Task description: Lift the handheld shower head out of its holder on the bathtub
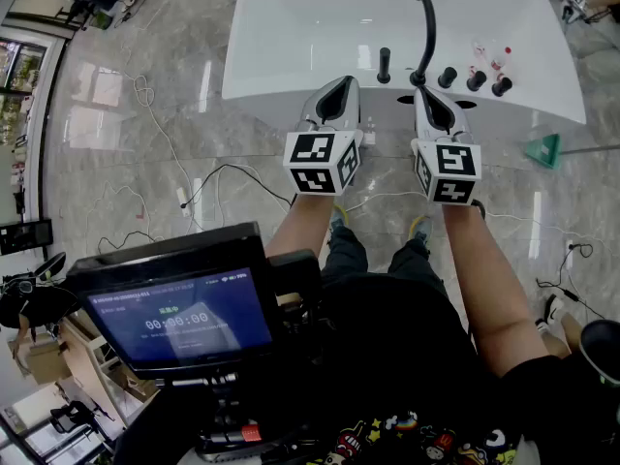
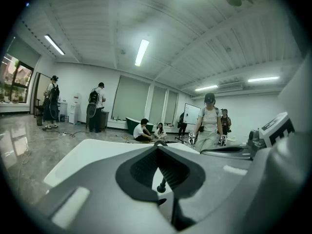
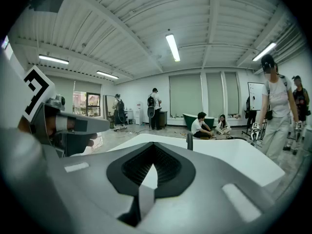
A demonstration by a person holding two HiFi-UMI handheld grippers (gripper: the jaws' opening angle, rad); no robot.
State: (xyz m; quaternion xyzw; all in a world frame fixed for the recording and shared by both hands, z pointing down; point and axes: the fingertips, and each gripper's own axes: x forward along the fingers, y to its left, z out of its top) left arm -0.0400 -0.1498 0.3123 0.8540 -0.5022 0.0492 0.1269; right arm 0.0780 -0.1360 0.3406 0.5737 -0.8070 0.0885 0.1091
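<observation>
While L tongs (image 1: 341, 85), R tongs (image 1: 427, 92) shut, shower head (image 1: 425, 27) base obscured.

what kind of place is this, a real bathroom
Probably not a home bathroom; more likely a large open hall used for recording. A white bathtub stands on a glossy stone-look floor strewn with cables, and the left gripper view shows several people under ceiling strip lights.

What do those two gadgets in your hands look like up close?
The left gripper and right gripper are alike: a light grey plastic shell tapering to two fingers lined with black ribbed pads. Behind each sits a white cube printed with black square markers. The forearms are bare, with no sleeves.
</observation>
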